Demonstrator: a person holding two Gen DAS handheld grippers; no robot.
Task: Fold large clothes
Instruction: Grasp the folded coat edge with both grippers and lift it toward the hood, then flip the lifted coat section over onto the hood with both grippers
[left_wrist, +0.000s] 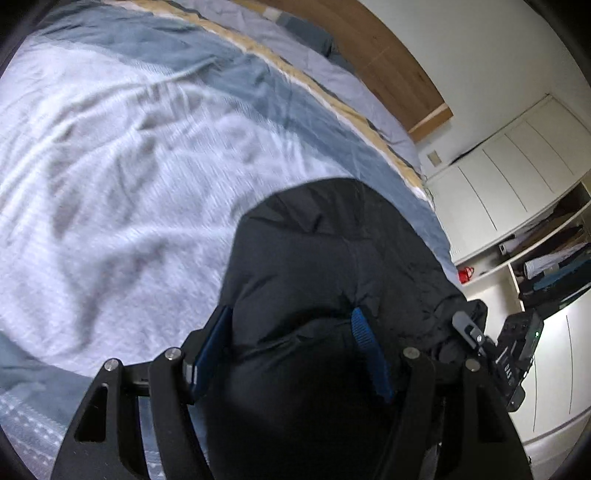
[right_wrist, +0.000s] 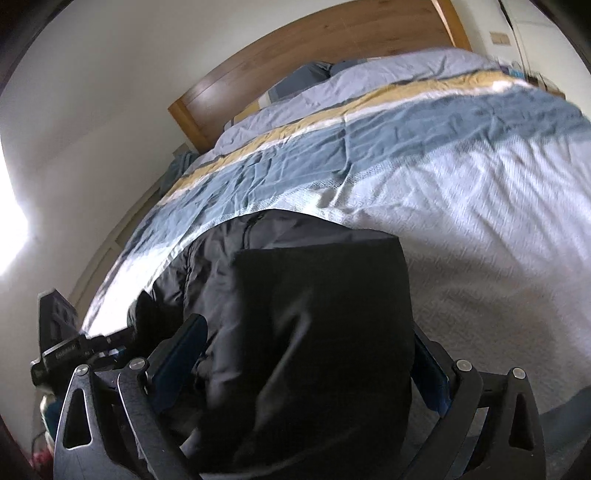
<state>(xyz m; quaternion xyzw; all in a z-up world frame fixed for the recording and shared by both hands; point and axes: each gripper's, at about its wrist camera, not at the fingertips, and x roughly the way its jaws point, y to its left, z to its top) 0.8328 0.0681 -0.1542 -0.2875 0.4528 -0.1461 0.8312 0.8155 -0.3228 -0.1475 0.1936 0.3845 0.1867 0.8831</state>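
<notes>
Between the fingers of the left gripper (left_wrist: 291, 354) lies a thick fold of the dark jacket (left_wrist: 332, 266); the blue pads stand wide and seem to press on it from both sides, so I judge it held. The right gripper (right_wrist: 310, 358) also has the jacket between its fingers, which stand very wide; whether they grip or have let go, I cannot tell. The step looks like laying a fold down on the bed (right_wrist: 480, 221) (the pictures are blurred). Next, both must release and flatten the cloth. Beyond the fingers spreads the striped bedcover, then a wooden headboard (right_wrist: 314, 40) and white cupboards (left_wrist: 509, 173) with shelves.
</notes>
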